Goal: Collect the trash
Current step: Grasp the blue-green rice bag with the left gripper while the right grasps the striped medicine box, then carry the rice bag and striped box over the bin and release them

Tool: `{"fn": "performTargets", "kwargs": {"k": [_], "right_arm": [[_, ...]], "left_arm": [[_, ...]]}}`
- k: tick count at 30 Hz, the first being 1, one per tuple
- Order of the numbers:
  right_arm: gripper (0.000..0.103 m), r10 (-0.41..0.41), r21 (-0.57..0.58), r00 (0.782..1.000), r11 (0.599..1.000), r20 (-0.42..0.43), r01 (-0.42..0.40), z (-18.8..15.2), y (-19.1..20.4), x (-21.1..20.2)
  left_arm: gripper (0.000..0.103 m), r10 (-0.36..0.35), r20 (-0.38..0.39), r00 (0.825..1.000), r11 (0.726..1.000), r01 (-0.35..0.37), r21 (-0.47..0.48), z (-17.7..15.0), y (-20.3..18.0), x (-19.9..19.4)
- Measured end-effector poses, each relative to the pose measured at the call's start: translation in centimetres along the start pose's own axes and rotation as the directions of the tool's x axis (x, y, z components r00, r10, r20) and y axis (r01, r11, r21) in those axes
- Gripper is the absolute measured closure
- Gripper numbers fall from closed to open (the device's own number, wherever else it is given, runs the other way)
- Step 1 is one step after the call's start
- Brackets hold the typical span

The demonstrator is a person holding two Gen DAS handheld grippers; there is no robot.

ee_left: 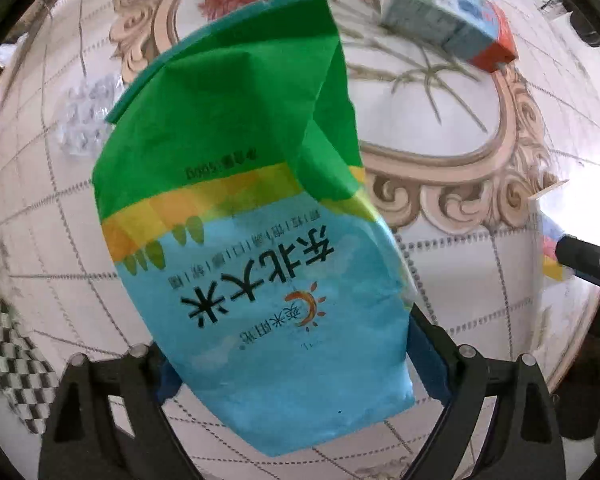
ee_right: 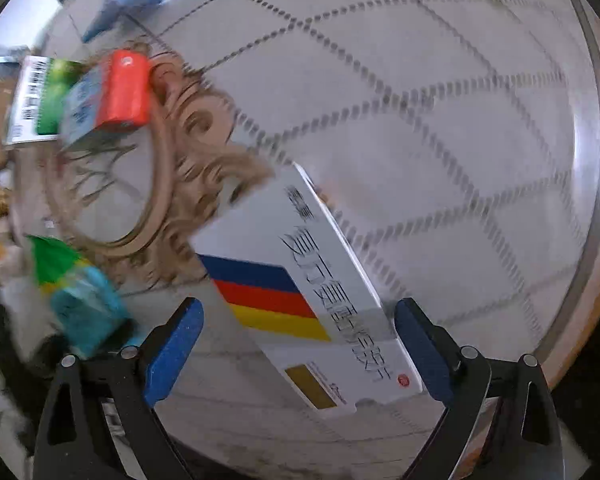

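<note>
My left gripper [ee_left: 288,364] is shut on a green and blue rice bag [ee_left: 236,200], held above the patterned table [ee_left: 460,280]; both blue pads press its lower sides. The bag also shows in the right wrist view [ee_right: 76,292] at the lower left. In the right wrist view my right gripper [ee_right: 296,344] stands wide around a white medicine box [ee_right: 300,292] with blue, red and yellow stripes. Its right pad [ee_right: 420,344] is against the box edge; the left pad [ee_right: 176,348] stands apart from it. The view is blurred.
A blue-green carton with a red end [ee_left: 452,28] lies at the back right of the table and also shows in the right wrist view [ee_right: 112,96]. A clear plastic blister tray [ee_left: 84,116] lies at the left. The table's rounded wooden edge [ee_right: 596,200] runs on the right.
</note>
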State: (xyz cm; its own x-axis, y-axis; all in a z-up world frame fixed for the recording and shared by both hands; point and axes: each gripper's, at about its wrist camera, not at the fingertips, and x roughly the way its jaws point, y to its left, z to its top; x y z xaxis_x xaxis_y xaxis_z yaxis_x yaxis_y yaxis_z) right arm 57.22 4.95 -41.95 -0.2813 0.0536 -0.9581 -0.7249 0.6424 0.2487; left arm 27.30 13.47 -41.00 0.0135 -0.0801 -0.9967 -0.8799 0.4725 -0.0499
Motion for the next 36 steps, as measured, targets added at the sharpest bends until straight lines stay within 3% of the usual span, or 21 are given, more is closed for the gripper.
{"fn": "performTargets", "kwargs": {"k": [2,6,8,11,12,14,15,22,27,36], "right_arm": [[0.005,-0.054,-0.054,0.996,0.997,0.066,0.057,-0.6,0.7,-0.7],[0.005,-0.098,-0.148,0.994,0.983,0.048,0.105,-1.8,2.3,0.4],[0.005,-0.12,-0.178,0.991,0.976,0.054,0.128,-1.8,2.9,1.2],[0.005,-0.165,-0.196,0.981,0.964,0.101,0.182,-2.7,4.6,1.5],[0.008,-0.184,-0.197,0.976,0.959,0.12,0.205,-3.1,5.0,1.6],[0.024,-0.248,-0.202,0.953,0.938,0.174,0.282,-4.5,5.8,1.4],[0.025,-0.224,-0.209,0.958,0.943,0.179,0.26,-6.2,6.3,1.4],[0.026,-0.203,-0.168,0.961,0.957,0.187,0.235,-10.8,5.7,1.0],[0.026,-0.188,-0.156,0.955,0.961,0.23,0.227,-15.7,8.4,0.1],[0.026,-0.079,-0.147,0.949,0.981,0.304,0.129,-26.7,12.9,-2.3]], "left_arm": [[0.009,-0.015,-0.007,1.0,0.999,0.015,-0.036,-0.1,0.8,-0.1],[0.01,-0.087,-0.015,0.996,0.972,0.081,-0.221,0.6,3.3,-0.2],[0.01,-0.089,0.001,0.996,0.952,0.086,-0.294,0.4,4.0,-0.3],[0.013,-0.057,0.022,0.998,0.947,0.061,-0.315,-0.3,4.4,-0.6],[0.014,-0.039,0.026,0.999,0.953,0.045,-0.3,-0.6,4.1,-0.5],[0.015,-0.014,0.033,0.999,0.969,0.022,-0.247,-2.1,3.8,-0.8],[0.016,0.0,0.036,0.999,0.975,0.008,-0.223,-2.4,1.4,-1.4],[0.016,0.085,0.082,0.993,0.995,-0.08,-0.058,-5.4,-2.2,-2.9],[0.016,0.112,0.155,0.982,0.992,-0.119,0.033,-9.8,-2.7,-5.7],[0.016,0.086,0.296,0.951,0.99,-0.114,0.081,-18.0,-1.8,-10.9]]}}
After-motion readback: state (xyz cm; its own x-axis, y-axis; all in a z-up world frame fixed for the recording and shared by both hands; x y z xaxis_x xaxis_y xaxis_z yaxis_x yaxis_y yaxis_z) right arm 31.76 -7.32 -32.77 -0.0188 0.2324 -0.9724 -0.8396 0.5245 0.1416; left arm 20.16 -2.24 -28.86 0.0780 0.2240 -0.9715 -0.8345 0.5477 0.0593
